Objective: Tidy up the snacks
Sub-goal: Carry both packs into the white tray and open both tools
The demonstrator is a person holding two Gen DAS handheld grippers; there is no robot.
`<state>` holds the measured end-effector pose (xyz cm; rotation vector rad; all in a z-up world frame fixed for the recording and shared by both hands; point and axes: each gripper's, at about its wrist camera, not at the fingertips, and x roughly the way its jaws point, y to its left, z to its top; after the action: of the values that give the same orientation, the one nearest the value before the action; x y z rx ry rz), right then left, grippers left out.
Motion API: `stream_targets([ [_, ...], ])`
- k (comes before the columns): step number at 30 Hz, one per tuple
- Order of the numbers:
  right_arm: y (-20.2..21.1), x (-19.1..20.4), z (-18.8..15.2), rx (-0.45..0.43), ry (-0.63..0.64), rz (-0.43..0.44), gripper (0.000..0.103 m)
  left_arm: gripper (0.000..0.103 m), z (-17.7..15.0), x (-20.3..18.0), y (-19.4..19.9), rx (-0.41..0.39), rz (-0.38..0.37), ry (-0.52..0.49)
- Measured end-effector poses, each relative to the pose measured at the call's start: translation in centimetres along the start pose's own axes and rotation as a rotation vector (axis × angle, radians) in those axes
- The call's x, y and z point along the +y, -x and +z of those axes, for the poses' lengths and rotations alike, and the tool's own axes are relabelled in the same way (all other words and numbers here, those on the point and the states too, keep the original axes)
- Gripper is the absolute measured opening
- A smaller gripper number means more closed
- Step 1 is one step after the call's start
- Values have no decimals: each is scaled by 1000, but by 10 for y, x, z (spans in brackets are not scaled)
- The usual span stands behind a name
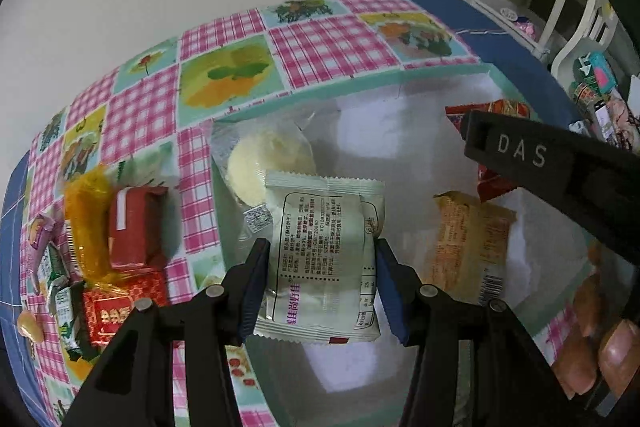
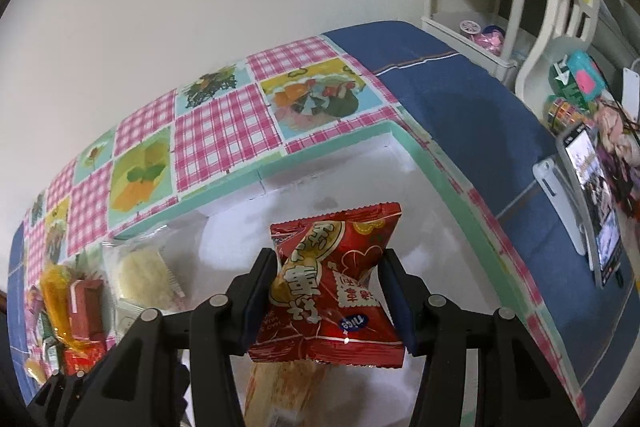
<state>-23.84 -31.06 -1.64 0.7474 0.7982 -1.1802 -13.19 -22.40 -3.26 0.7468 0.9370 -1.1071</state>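
A: What did the left gripper [image 1: 318,287] have hold of?

B: A pale green snack packet [image 1: 320,259], printed side up, pinched by its two sides between the blue pads [image 1: 250,291]. The jaws stood only as far apart as the packet's width. It hung over the white box [image 1: 400,115] with the mint-green rim.

A: And the right gripper [image 2: 328,295]?

B: Closed the same way on a red snack packet [image 2: 334,287] with gold Chinese lettering, squeezed so that the wrapper buckled in the middle. That one was also above the inside of the white box, near its far right corner. In the left wrist view the right gripper's black finger marked "DAS" crossed in from the right.

A: What already lay in the box?

B: A round pale pastry in clear wrap [image 1: 266,167] at the left wall, and an orange-tan packet [image 1: 468,247] on the floor of the box, right of the green one.

A: Anything outside it?

B: A heap of loose snacks on the pink-checked tablecloth [image 1: 320,43], just left of the box: a yellow-orange wrapper [image 1: 86,215], a red block-shaped packet [image 1: 136,223] touching it, and a red packet with gold print [image 1: 116,311] below. A phone on a stand [image 2: 592,203] stood on the blue cloth to the right, well apart from the box.
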Motion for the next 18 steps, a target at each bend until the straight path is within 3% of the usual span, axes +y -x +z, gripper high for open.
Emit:
stream_targets([
  [9,-19,8,-2,34,28,1,57,54,-1,0,-10,29,-12,3],
  [11,-16,9,-1,30,32,1,63,55,0,1,-7,33,-22,12],
  [13,-12,9,-1,29,27,6,76,58,1,2,-3,39,-42,25],
  [18,5,11,0,23,32,-5,76,60,3,12,14,41,-68,75],
])
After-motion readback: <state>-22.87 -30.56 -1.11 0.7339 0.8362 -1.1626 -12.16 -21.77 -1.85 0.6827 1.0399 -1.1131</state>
